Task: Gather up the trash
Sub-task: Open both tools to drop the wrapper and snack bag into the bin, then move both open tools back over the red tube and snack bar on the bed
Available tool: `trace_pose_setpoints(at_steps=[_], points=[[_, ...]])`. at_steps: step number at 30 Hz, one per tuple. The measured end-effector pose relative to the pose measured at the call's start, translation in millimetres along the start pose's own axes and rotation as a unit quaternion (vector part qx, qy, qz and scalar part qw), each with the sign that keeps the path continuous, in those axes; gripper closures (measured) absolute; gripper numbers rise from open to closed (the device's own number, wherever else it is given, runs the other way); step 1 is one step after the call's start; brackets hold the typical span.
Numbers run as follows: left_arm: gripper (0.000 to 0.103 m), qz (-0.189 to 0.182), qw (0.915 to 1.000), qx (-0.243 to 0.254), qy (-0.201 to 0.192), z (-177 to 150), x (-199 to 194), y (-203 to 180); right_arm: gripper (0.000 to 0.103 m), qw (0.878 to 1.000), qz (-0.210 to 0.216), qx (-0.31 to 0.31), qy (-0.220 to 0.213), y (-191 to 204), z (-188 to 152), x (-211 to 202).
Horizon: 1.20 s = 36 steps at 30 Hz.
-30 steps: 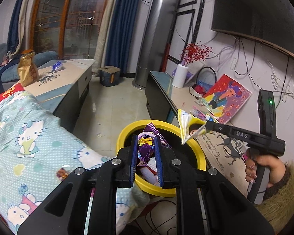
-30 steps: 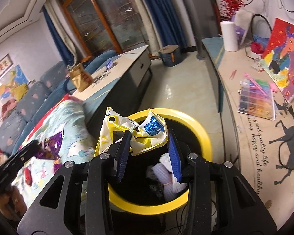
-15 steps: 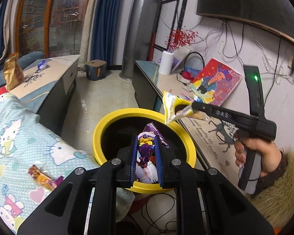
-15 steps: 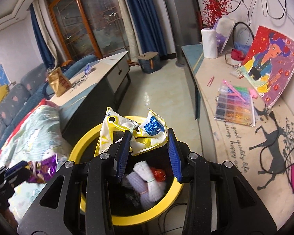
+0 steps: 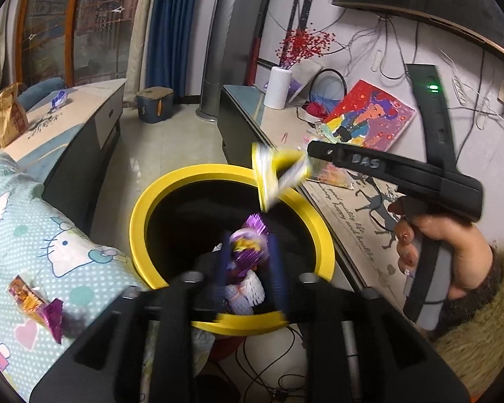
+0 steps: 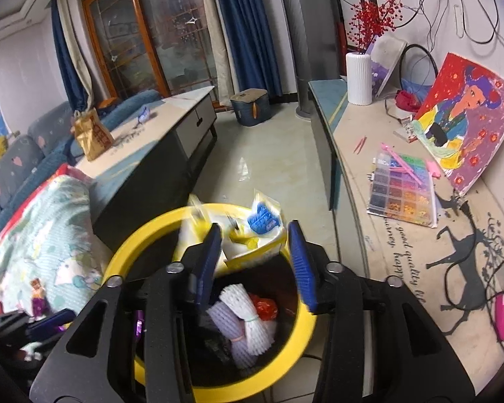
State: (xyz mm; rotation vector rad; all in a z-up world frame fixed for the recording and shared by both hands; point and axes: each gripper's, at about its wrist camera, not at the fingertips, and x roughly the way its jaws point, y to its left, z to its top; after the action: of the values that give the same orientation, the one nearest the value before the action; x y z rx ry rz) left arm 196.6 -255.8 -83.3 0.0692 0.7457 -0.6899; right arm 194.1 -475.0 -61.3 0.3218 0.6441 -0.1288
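Note:
A yellow-rimmed black bin (image 5: pixel 141 215) stands on the floor with white foam netting (image 6: pixel 248 329) and other trash inside; its rim also shows in the right wrist view (image 6: pixel 131 252). My left gripper (image 5: pixel 248 252) is over the bin, its jaws spread and blurred, with a purple wrapper (image 5: pixel 247 247) loose between them. My right gripper (image 6: pixel 255 245) is open above the far rim, and a yellow and white packet (image 6: pixel 252 235) is slipping out, blurred; the packet also shows in the left wrist view (image 5: pixel 275 174).
More wrappers (image 5: pixel 37 302) lie on the Hello Kitty blanket (image 5: pixel 23 235) at the left. A low cabinet (image 6: pixel 403 235) with a bead box (image 6: pixel 403 194) and a painting (image 6: pixel 467 121) runs along the right. A coffee table (image 6: pixel 151 134) stands beyond the bin.
Both grippers have opened over the bin. The purple wrapper and the yellow packet are loose and dropping. The left gripper has moved further over the bin.

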Motion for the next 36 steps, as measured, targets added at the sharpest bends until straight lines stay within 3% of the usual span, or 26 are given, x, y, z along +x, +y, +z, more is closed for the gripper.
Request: trace_pose_setpoints(at_steps=[1, 4, 6, 19, 31, 36], points=[[0.052, 0.000, 1.0000, -0.005, -0.002, 1.6, 1.1, 1.1, 0.044, 1.000, 0.002, 0.004, -0.006, -0.6, 0.3, -2.2], [0.030, 0.000, 0.9997, -0.018, -0.016, 5.1, -3.3, 4.7, 0.041, 1.000, 0.003, 0.004, -0.006, 0.0, -1.3, -5.6], [0.007, 0.000, 0.9994, -0.024, -0.026, 7.0, -8.9, 5.5, 0.035, 1.000, 0.005, 0.010, -0.004, -1.8, -4.5, -7.5], [0.007, 0.063, 0.9930, -0.054, -0.083, 4.5, -63.6, 24.0, 0.033, 0.999, 0.050, -0.005, 0.000, 16.4, -13.9, -26.4], [0.007, 0.134, 0.9805, -0.081, -0.118, -4.6, -111.9, 57.3, 0.032, 0.991, 0.120, -0.056, 0.007, 71.0, -20.4, -39.5], [0.007, 0.154, 0.9751, -0.092, -0.131, -11.0, -129.0, 69.7, 0.021, 0.986, 0.145, -0.079, 0.005, 96.3, -25.4, -47.6]])
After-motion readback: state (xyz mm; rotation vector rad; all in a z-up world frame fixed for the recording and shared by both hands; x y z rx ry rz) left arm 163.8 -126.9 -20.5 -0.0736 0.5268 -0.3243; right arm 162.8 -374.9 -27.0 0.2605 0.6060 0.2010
